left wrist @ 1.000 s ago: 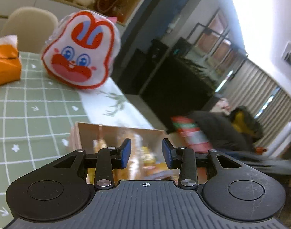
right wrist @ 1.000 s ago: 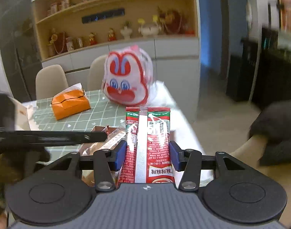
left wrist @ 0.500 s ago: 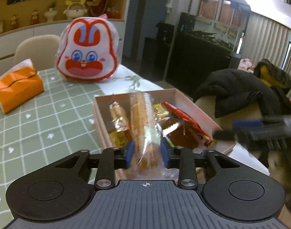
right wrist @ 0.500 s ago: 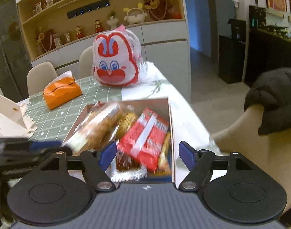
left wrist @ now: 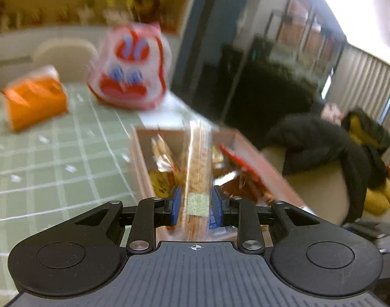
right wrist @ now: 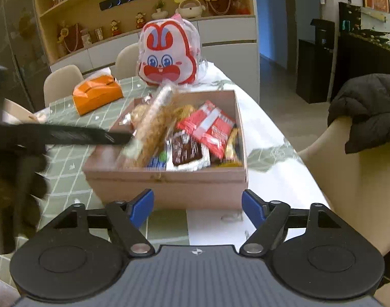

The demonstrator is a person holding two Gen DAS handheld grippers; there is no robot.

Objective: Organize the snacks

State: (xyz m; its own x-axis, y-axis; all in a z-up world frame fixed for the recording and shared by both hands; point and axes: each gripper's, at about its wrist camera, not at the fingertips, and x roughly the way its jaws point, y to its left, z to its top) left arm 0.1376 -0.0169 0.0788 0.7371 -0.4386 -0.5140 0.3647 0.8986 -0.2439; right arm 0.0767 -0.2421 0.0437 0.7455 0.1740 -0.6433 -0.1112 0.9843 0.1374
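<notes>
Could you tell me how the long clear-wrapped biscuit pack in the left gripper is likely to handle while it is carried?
The biscuit pack probably stays fairly stiff: it stands straight out from the left gripper. Its glossy wrapper looks slippery, so it might slide. Held near one end, it may swing, and the biscuits could crack if squeezed.

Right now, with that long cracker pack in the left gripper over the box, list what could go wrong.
1. The left gripper pinches only the long cracker pack's near end; its free length sticks up and may swing or slip.
2. The pink box is already crowded, so pushing it in may crush the red wafer pack.
3. The open right gripper sits near the box's front wall and might nudge it.
</notes>
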